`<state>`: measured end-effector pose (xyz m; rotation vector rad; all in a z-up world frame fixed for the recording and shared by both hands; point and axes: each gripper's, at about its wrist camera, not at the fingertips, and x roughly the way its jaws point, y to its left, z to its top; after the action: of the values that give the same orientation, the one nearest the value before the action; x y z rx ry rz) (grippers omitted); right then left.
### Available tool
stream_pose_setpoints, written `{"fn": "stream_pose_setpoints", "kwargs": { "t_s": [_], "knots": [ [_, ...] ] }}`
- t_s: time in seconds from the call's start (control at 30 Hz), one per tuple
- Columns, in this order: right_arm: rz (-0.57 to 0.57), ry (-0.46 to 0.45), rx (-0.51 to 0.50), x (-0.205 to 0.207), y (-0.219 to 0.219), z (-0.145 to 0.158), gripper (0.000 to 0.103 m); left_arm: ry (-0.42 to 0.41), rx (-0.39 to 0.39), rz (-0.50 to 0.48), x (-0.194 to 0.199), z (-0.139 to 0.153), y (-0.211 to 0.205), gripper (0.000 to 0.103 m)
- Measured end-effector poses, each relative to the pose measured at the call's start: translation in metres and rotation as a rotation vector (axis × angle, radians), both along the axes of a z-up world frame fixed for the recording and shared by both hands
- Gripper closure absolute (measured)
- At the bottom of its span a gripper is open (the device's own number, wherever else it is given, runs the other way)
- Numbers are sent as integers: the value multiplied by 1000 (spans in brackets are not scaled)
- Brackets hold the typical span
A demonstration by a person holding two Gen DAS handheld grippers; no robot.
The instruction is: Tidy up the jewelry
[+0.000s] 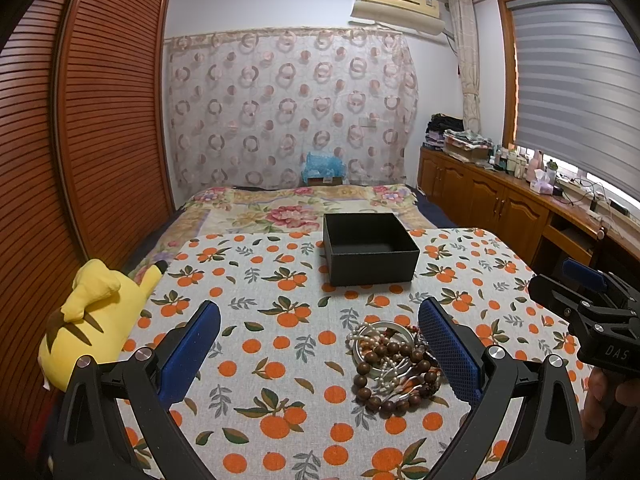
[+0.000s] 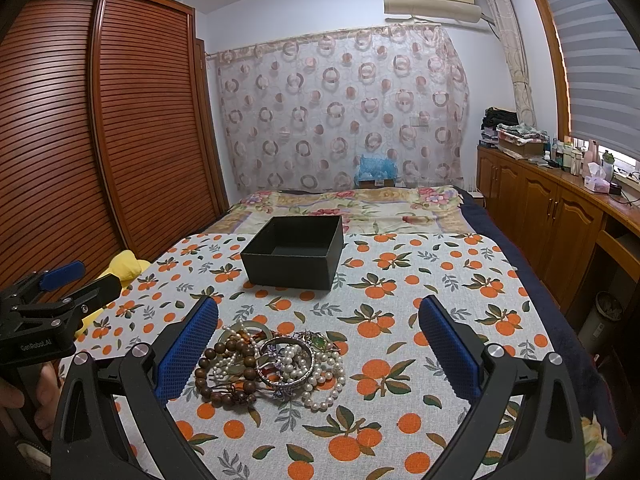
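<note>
Lying in a tangled heap near the front of the orange-print cloth (image 2: 420,264), the jewelry pile (image 2: 272,364) of wooden beads, pearls and bangles is seen well short of the black box (image 2: 296,258), which stands open-topped toward the far edge of the cloth. Bare cloth is left between pile and box, and wide open cloth to the pile's right. The left gripper (image 1: 320,344) is held spread wide, nothing between its blue pads, with the pile just inside its right finger. The right gripper (image 2: 318,344) is likewise spread and unloaded, the pile beside its left finger. A yellow plush toy (image 1: 92,320) is pressed against the cloth's left edge. "GenRobot.AI" is read on the left gripper's body, "DAS" on the right one's
</note>
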<state>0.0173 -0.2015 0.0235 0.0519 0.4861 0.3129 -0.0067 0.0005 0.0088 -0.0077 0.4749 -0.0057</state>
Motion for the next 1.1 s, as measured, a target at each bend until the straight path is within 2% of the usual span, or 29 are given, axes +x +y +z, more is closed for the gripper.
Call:
{"fn": "stream_pose_setpoints", "kwargs": {
  "t_s": [0.87, 1.1],
  "knots": [
    [0, -1, 0, 0, -1, 0, 2, 1, 0, 1, 0, 0, -1, 7],
    [0, 14, -6, 6, 1, -6, 2, 36, 1, -11, 2, -7, -2, 7]
  ]
}}
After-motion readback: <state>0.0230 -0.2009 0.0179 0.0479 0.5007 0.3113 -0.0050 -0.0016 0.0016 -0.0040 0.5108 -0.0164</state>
